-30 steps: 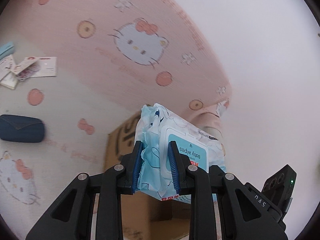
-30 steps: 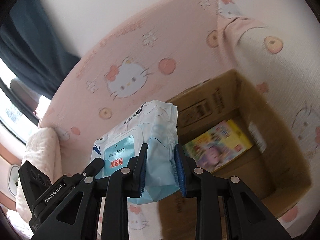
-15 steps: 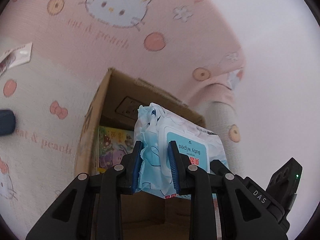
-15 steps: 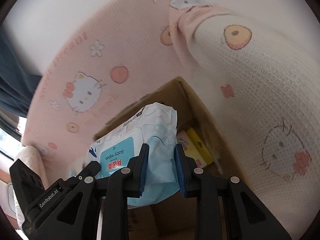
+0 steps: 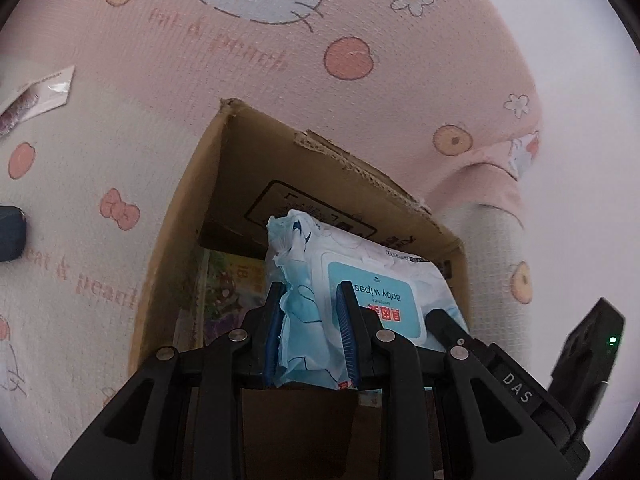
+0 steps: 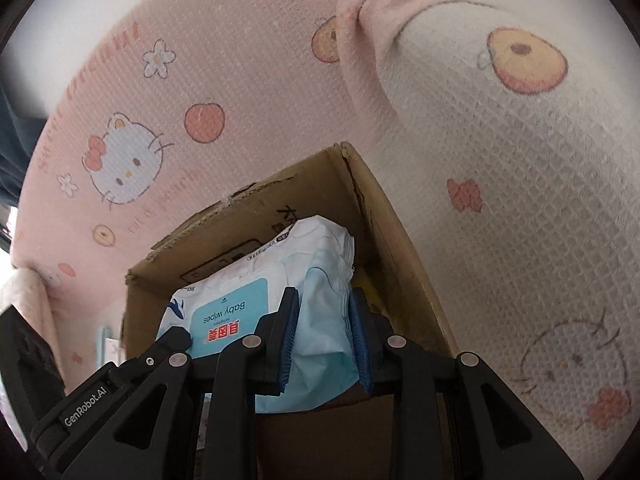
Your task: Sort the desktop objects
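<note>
Gripping one pack of baby wipes [image 5: 372, 280] between them, both tongs are clamping opposite ends of it. The left gripper [image 5: 310, 300] is squeezing the crinkled end with its blue pads [image 5: 347, 332], and the right gripper [image 6: 325, 308] is pinching the other end of the same pack [image 6: 248, 304]. The pack is hanging in the mouth of a cardboard box [image 5: 188, 216], label facing up; whether it is touching the bottom cannot be told. A colourful book [image 5: 224, 284] is lying inside the box. The box is sitting on a pink cartoon-cat cloth [image 5: 168, 64]. A dark case [image 5: 11, 236] and a small packet [image 5: 36, 96] are lying on the cloth, apart from the box.
</note>
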